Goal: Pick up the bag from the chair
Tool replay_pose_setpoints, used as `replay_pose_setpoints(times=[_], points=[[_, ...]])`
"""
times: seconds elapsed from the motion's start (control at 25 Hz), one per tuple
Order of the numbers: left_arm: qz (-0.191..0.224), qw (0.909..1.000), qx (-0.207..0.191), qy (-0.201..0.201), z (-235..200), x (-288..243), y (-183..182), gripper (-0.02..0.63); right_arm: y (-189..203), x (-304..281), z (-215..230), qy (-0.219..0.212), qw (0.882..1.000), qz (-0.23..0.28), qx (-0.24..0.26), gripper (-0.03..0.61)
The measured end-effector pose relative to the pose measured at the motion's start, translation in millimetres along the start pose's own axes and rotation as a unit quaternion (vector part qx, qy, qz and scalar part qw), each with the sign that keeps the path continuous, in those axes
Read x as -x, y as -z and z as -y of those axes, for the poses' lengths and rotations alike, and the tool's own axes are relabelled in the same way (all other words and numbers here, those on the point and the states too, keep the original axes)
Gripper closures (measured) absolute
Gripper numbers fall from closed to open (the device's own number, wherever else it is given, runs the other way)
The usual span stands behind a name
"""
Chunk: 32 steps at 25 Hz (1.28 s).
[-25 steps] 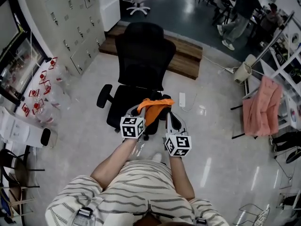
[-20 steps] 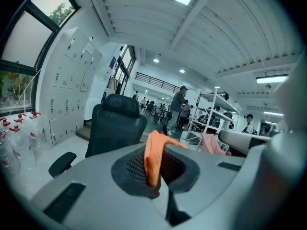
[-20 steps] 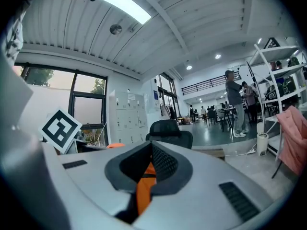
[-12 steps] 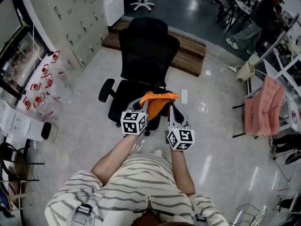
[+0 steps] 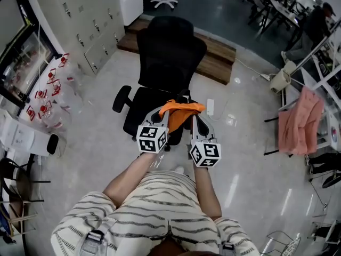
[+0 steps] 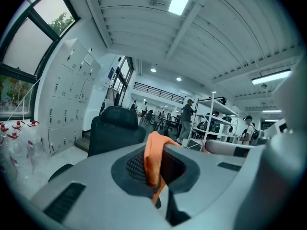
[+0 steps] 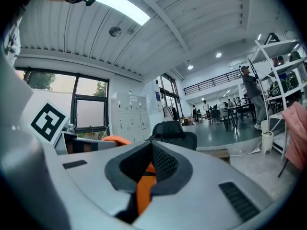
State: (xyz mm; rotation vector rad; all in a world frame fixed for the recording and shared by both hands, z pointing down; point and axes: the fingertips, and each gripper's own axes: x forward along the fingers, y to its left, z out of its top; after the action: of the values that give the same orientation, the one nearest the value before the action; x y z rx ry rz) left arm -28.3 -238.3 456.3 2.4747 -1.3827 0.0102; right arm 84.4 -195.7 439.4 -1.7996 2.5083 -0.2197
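Gripping orange fabric bag (image 5: 181,110) | left hand-held gripper (image 5: 161,119) clamped on its cloth | right hand-held gripper (image 5: 195,126) clamped likewise | black office chair (image 5: 169,52) at twelve o'clock

Short-sleeved cream shirt (image 5: 160,207) with dark stripes; grey left tongs (image 5: 166,113) and right tongs (image 5: 192,119) carry black-and-white marker cubes (image 5: 152,138) (image 5: 205,154).

A low wooden platform (image 5: 219,64) lies on the pale floor (image 5: 250,159). Grey lockers (image 5: 80,25) stand just left of it, with clear red-tagged bottles (image 5: 50,92) further left. A pink cloth (image 5: 301,124) hangs on a rack well to the platform's right.
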Motion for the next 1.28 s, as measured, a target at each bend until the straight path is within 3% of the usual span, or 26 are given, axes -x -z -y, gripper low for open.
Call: replay_pose_setpoints(times=[0.84,1.28], points=[[0.044,0.9988,-0.019,-0.002,16.0,8.9,-27.2,0.584,-11.0,-1.7,3.1,-0.009,1.000,0.021,0.000,0.560],[0.046,0.9986,-0.027,-0.009,18.3,13.5,-27.1,0.584,-10.0,0.9,3.2,-0.012,1.000,0.020,0.006,0.561]])
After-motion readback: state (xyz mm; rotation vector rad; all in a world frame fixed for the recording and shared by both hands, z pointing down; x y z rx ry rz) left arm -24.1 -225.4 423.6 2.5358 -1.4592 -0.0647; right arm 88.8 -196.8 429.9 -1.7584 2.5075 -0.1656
